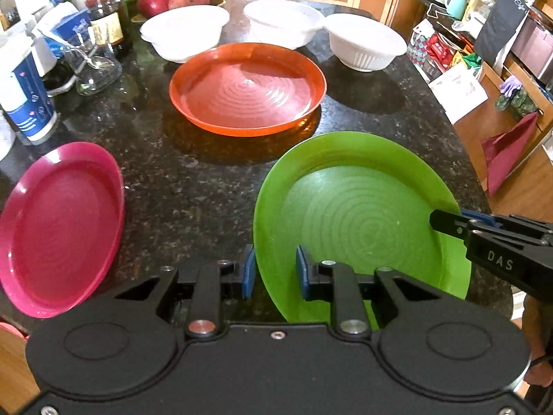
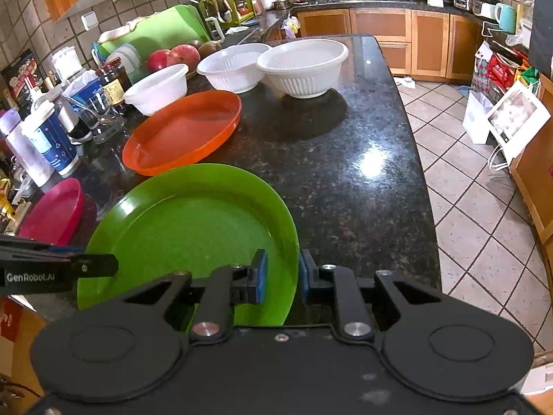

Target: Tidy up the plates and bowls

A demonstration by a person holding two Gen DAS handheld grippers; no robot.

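A green plate (image 1: 359, 214) (image 2: 193, 228) sits at the near end of the dark stone counter (image 1: 193, 180), with both grippers on its rim. My left gripper (image 1: 275, 271) straddles the left rim, one blue pad outside and one inside, shut on it. My right gripper (image 2: 282, 276) clamps the right rim the same way and shows in the left wrist view as a black finger (image 1: 446, 223). Farther back lies an orange plate (image 1: 247, 88), and a pink plate (image 1: 58, 228) is at the left. Three white bowls (image 1: 185, 31) (image 1: 283, 22) (image 1: 366, 41) stand behind them.
Cups (image 1: 26, 103), a glass with a spoon (image 1: 93, 69), a dark jar (image 1: 107, 20) and pomegranates (image 1: 155, 0) crowd the counter's left and back. The counter's right edge drops to a tiled floor (image 2: 484, 224) with bags and boxes (image 2: 511, 117).
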